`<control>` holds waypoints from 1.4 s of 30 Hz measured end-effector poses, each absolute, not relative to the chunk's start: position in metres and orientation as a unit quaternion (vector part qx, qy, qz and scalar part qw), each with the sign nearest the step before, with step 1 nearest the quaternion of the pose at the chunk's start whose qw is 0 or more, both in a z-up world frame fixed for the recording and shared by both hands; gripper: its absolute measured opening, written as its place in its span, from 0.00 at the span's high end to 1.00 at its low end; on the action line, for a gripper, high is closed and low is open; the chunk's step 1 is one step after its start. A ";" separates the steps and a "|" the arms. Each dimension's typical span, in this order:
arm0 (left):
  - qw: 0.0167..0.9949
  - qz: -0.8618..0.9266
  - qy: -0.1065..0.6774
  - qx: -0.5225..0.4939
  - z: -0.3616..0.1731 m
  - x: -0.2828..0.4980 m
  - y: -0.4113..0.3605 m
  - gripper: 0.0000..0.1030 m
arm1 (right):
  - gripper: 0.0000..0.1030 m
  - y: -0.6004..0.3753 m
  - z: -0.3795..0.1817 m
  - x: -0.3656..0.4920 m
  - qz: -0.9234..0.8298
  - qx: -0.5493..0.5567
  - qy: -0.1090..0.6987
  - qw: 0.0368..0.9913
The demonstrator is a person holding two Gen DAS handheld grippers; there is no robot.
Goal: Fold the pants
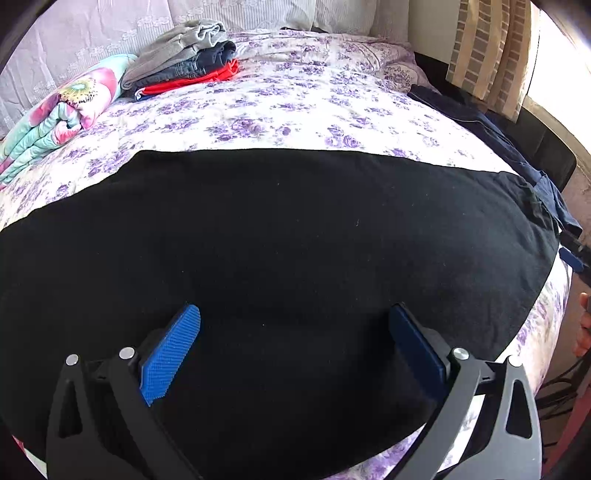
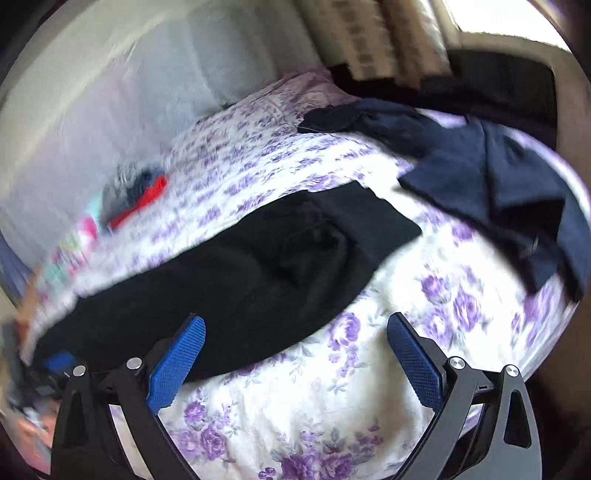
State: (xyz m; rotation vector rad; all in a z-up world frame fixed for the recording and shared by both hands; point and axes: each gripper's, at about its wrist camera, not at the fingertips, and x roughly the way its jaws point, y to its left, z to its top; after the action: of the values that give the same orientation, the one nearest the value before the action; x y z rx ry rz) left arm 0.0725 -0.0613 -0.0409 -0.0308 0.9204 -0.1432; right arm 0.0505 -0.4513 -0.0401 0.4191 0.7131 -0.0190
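Note:
The black pants (image 1: 280,258) lie flat in a wide band across the purple-flowered bedspread (image 1: 295,110). My left gripper (image 1: 295,314) is open and empty, its blue pads just above the pants' near part. In the right wrist view the pants (image 2: 258,266) run from lower left to their end at centre right. My right gripper (image 2: 295,325) is open and empty, over the pants' near edge and the bedspread (image 2: 332,406). That view is blurred by motion. The right gripper's blue tip (image 1: 570,258) shows at the left view's right edge.
A stack of folded clothes (image 1: 181,62), grey, dark blue and red, sits at the back left next to a folded flowered quilt (image 1: 59,114). A dark navy garment (image 2: 498,184) lies crumpled at the bed's right side. Pillows (image 1: 277,14) and a curtain (image 1: 487,55) stand behind.

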 end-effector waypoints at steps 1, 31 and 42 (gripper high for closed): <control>0.894 -0.067 0.443 -0.014 -0.041 0.073 -0.062 0.04 | 0.04 -0.460 -0.043 0.050 0.003 0.236 0.342 0.910; 0.898 -0.066 0.434 -0.021 -0.040 0.074 -0.059 0.04 | 0.84 -0.493 -0.062 0.119 0.044 0.428 0.287 0.856; 0.923 -0.074 0.373 -0.064 0.001 0.055 -0.010 0.04 | 0.86 -0.323 0.028 0.110 -0.038 -0.068 0.221 0.972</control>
State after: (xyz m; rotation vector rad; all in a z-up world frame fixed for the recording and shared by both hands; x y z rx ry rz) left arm 0.0549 -0.0098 0.0012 -0.1312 0.7667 -0.1516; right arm 0.1095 -0.3230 0.0277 -0.1378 0.4467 -0.0762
